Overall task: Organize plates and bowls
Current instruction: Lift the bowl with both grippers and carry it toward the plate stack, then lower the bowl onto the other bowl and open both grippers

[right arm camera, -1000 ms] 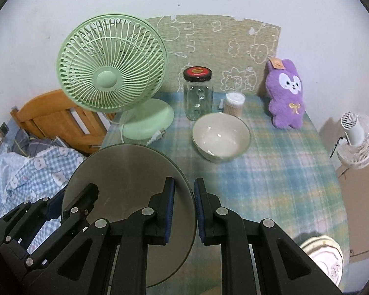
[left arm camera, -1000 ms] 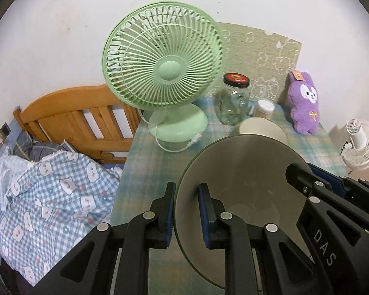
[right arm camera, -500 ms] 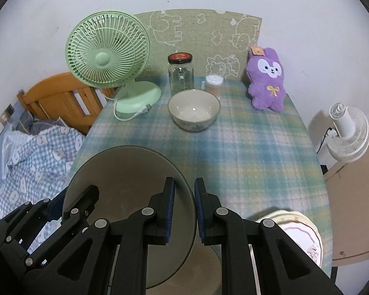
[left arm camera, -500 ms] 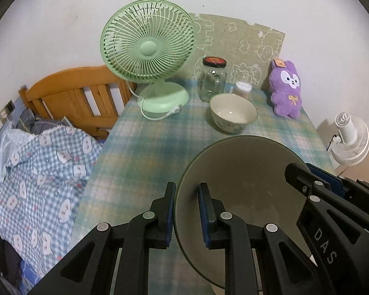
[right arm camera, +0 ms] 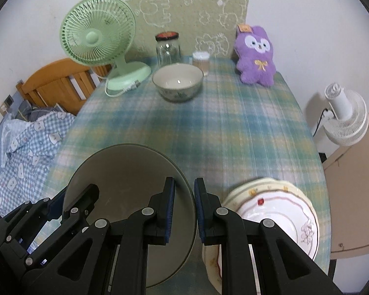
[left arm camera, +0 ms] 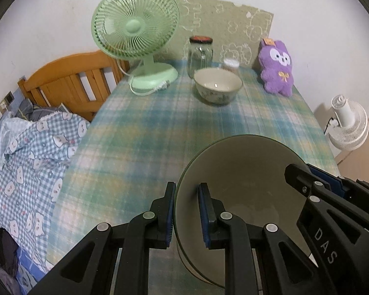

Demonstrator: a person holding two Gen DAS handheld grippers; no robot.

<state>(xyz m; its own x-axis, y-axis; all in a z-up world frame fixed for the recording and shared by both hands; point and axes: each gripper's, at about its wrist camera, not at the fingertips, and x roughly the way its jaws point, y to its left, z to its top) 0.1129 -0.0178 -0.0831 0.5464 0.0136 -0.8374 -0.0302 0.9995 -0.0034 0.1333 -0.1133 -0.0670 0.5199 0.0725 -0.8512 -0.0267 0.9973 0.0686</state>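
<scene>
A grey-green plate [left arm camera: 246,184] hangs above the near part of the table [left arm camera: 147,132], clamped at its left rim by the left hand-held gripper [left arm camera: 186,211] and at its right rim by the right hand-held gripper [right arm camera: 184,211]. Just right of the right hand-held gripper lies a stack of white patterned plates [right arm camera: 280,211]. Ahead of both, a bowl [right arm camera: 177,82] stands well apart, with a jar [right arm camera: 167,49], green fan [right arm camera: 98,46] and purple plush toy [right arm camera: 255,56] beyond.

A white wall [right arm camera: 295,12] backs the plaid-covered table [right arm camera: 233,132], a wooden headboard [left arm camera: 69,78] beside it.
</scene>
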